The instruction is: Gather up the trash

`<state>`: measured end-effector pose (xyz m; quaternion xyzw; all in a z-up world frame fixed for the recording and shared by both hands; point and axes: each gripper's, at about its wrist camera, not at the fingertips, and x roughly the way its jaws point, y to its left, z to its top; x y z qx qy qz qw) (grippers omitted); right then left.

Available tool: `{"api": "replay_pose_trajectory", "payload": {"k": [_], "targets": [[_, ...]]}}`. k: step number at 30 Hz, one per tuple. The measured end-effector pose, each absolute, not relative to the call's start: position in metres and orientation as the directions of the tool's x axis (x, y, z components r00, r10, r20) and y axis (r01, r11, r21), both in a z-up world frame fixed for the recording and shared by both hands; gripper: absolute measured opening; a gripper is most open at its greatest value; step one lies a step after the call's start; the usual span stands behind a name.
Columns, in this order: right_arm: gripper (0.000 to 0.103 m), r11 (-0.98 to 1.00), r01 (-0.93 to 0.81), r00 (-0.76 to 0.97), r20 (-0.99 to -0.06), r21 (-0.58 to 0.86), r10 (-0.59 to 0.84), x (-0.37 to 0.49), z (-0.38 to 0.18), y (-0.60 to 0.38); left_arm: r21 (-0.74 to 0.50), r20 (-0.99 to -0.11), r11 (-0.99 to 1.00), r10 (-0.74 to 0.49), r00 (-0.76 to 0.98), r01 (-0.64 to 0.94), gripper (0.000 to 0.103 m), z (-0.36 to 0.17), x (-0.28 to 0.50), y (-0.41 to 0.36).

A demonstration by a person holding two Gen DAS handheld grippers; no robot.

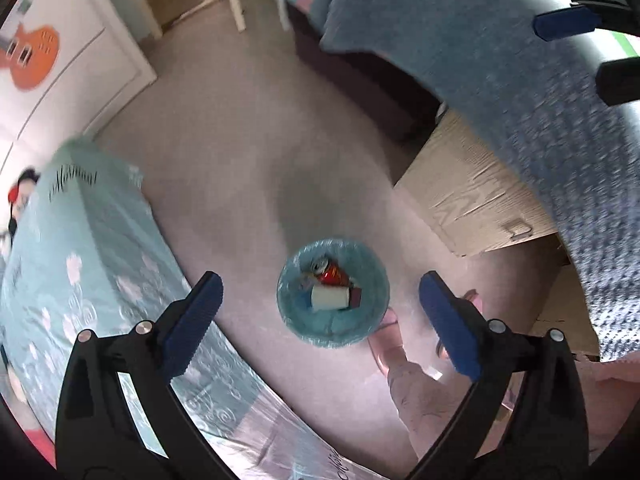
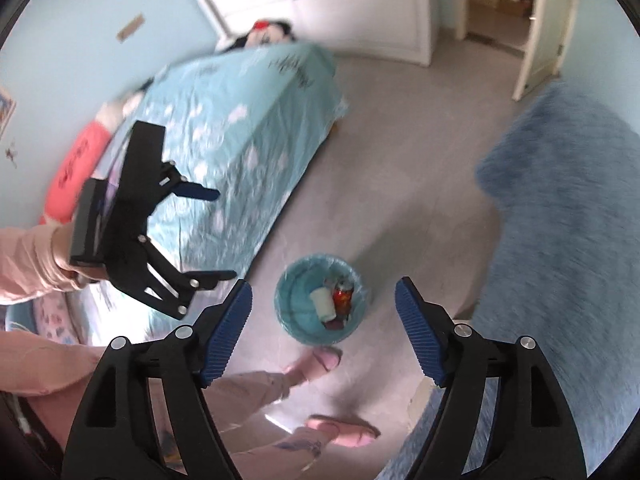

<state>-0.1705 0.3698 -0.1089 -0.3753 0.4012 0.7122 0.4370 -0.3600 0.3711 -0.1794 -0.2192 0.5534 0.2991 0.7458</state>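
Note:
A small bin with a blue liner (image 1: 370, 280) stands on the grey floor below both grippers; it also shows in the right wrist view (image 2: 294, 292). Inside lie a red can (image 1: 330, 272), a white paper cup (image 1: 328, 297) and a small dark packet (image 1: 355, 297); the right wrist view shows the can (image 2: 343, 294) and the cup (image 2: 323, 302) too. My left gripper (image 1: 320, 314) is open and empty, high above the bin. My right gripper (image 2: 324, 330) is open and empty, also above it. The left gripper (image 2: 220, 234) appears open at the left of the right wrist view.
A bed with a light blue patterned cover (image 1: 80, 264) lies left of the bin, with a plush doll (image 2: 268, 34) at its head. A fluffy blue blanket (image 1: 500, 60) covers furniture on the right, over a wooden cabinet (image 1: 472, 184). The person's slippered feet (image 2: 320, 360) stand by the bin.

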Motion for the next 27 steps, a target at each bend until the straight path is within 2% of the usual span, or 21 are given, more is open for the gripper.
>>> {"api": "replay_pose_trajectory", "payload": {"k": [5, 12, 22, 27], "targets": [[0.086, -0.118, -0.967, -0.253, -0.848, 0.224, 0.467, -0.125, -0.064, 0.324, 0.002, -0.930, 0.789, 0.227, 0.289, -0.614, 0.096, -0.138, -0.315, 0.365], [0.087, 0.220, -0.958, -0.027, -0.822, 0.184, 0.569, -0.059, -0.020, 0.221, 0.013, -0.883, 0.904, 0.211, 0.419, -0.428, 0.096, -0.078, -0.227, 0.328], [0.087, 0.559, -0.819, 0.229, -0.816, 0.133, 0.530, -0.001, 0.005, 0.058, 0.012, -0.837, 0.994, 0.072, 0.543, -0.113, 0.096, -0.030, -0.099, 0.225], [0.087, 0.726, -0.676, 0.357, -0.808, 0.123, 0.469, 0.011, 0.009, -0.015, -0.011, -0.823, 1.000, -0.005, 0.569, -0.007, 0.096, -0.017, -0.050, 0.172]]}}
